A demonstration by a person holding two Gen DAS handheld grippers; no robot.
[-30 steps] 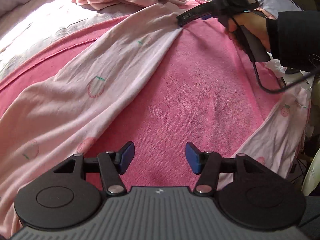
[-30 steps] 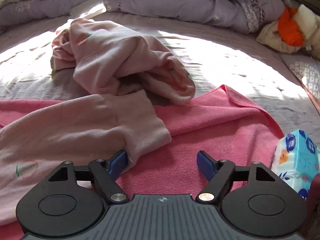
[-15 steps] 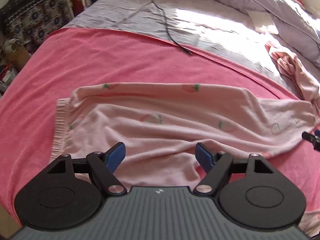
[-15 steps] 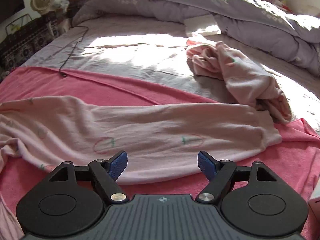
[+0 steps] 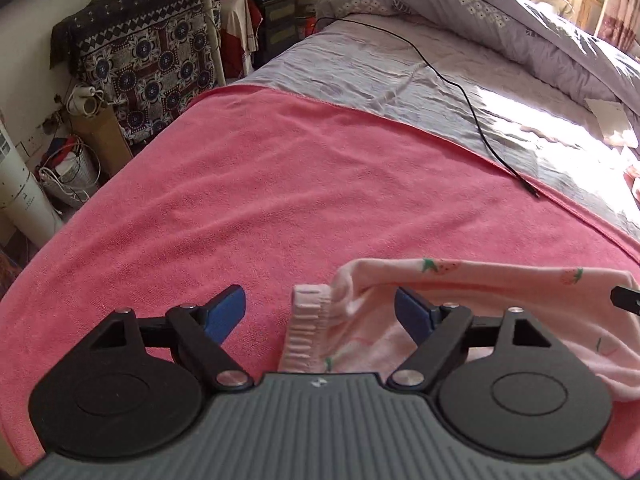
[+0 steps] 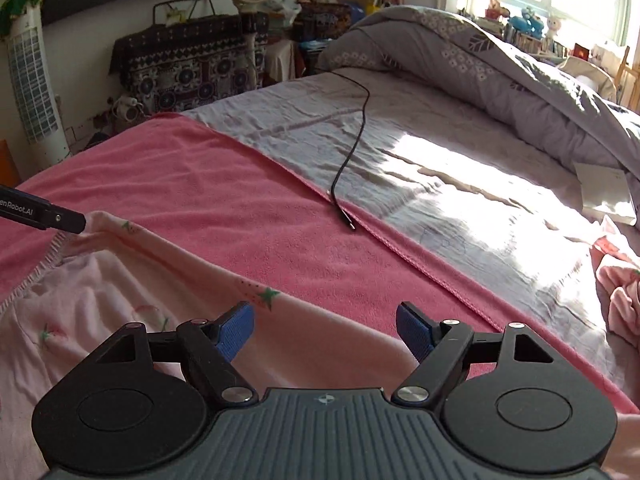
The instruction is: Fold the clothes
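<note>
The pink trousers (image 5: 472,312), printed with small strawberries, are spread flat on the pink towel (image 5: 280,184), towards the towel's near edge. Their ribbed waistband (image 5: 306,328) is seen at the left end of the garment in the left wrist view, with the cloth bunched in a fold just beside it.

The left gripper (image 5: 320,312) is held above the waistband with its jaws wide apart, having just been opening; the waistband lies below the gap between the blue pads (image 5: 226,312), but nothing is pressed or gripped. In the right wrist view one black fingertip of this gripper is seen at the trousers' waist corner.

The right gripper (image 6: 325,332) is held over the trousers' far edge, further along the garment from the waistband. Its jaws are also spread wide and nothing is clasped; cloth and towel are seen through the gap.

Beyond the towel a grey sheet (image 6: 440,168) is lit by sun, and a black cable (image 6: 352,152) is trailed across it, its plug end resting at the towel's far edge. A grey quilt (image 6: 520,80) is heaped beyond the sheet. A second crumpled pink garment (image 6: 620,288) lies to the right of the towel
</note>
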